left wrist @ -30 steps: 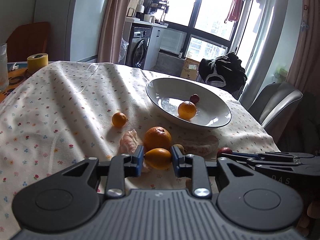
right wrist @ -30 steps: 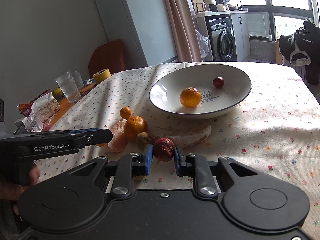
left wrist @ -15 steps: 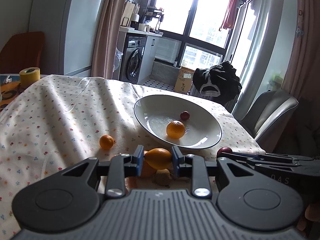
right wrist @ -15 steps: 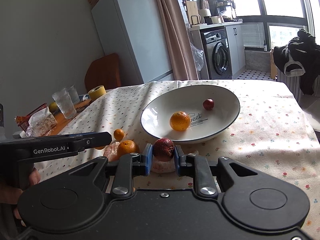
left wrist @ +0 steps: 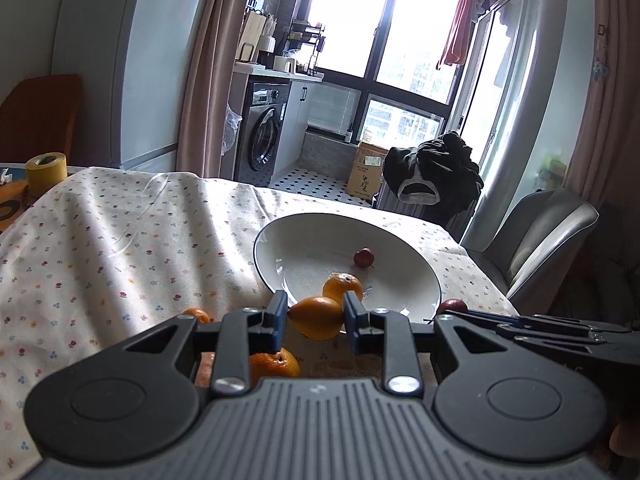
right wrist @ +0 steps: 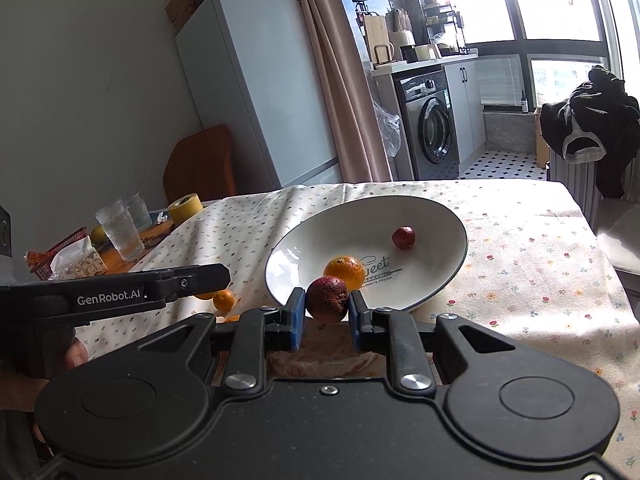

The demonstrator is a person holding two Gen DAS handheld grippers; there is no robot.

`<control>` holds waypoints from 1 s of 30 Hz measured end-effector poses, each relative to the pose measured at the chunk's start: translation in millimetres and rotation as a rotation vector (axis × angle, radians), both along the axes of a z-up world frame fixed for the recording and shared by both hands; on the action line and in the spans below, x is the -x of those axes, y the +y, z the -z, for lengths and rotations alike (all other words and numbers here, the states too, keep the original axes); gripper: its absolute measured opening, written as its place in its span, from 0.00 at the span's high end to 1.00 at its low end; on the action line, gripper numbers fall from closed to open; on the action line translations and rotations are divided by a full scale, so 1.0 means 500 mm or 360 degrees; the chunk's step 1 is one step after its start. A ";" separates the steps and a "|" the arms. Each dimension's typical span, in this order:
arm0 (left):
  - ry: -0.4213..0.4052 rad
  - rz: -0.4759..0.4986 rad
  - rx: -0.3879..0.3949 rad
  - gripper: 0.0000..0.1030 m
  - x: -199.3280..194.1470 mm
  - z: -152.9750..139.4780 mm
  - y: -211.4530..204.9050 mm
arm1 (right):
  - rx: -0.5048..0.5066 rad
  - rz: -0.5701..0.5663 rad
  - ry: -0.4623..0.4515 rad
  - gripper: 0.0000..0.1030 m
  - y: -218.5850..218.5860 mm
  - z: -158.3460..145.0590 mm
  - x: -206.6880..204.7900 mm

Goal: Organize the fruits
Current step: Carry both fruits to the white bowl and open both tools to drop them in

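The white bowl [left wrist: 430, 288] sits mid-frame on the counter [left wrist: 120, 240], and you're carrying both fruits toward it; next, clear the rim and release. Your left gripper [left wrist: 316, 316] fingers pinch a yellow-orange fruit [left wrist: 316, 317]; your right gripper [right wrist: 327, 314] fingers pinch a dark red fruit [right wrist: 327, 299].

1. Washing machine [left wrist: 264, 136], under a white counter, serves as landmark.
2. Right of it: tall dark-framed windows [left wrist: 400, 60], brightly backlit.
3. Left of it: pinkish curtain [left wrist: 204, 72], then a white refrigerator [right wrist: 256, 80].
4. In front of it: black-and-white tiled floor [left wrist: 316, 180], then the floral tablecloth [left wrist: 120, 240].
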State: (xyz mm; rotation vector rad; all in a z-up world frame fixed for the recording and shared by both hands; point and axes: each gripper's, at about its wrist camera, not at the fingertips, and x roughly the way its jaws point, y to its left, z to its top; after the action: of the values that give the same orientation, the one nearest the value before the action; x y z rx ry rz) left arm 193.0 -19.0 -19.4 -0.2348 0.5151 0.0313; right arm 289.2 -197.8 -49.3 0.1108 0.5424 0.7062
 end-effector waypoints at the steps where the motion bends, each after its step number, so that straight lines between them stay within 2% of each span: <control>1: 0.0001 -0.0002 0.0002 0.73 -0.004 0.001 0.001 | -0.0001 0.0007 -0.0001 0.79 0.000 0.000 -0.002; 19: 0.0043 0.0073 0.0076 0.73 -0.082 0.028 -0.011 | 0.0012 0.0091 0.0040 0.79 0.000 0.010 -0.047; 26: 0.0039 0.0098 0.0088 0.73 -0.105 0.021 -0.019 | 0.0018 0.0108 0.0031 0.79 0.001 0.004 -0.052; 28: 0.0038 0.0089 0.0122 0.69 -0.110 0.022 -0.014 | 0.0016 0.0117 0.0026 0.79 0.000 0.002 -0.052; 30: 0.0051 0.0082 0.0150 0.57 -0.111 0.024 -0.009 | 0.0011 0.0127 0.0030 0.79 -0.002 0.000 -0.052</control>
State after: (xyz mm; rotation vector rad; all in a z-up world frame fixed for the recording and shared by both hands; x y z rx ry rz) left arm 248.7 -23.5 -31.6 -0.3132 0.5548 -0.0393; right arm 315.4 -198.9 -49.6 0.1321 0.5553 0.6260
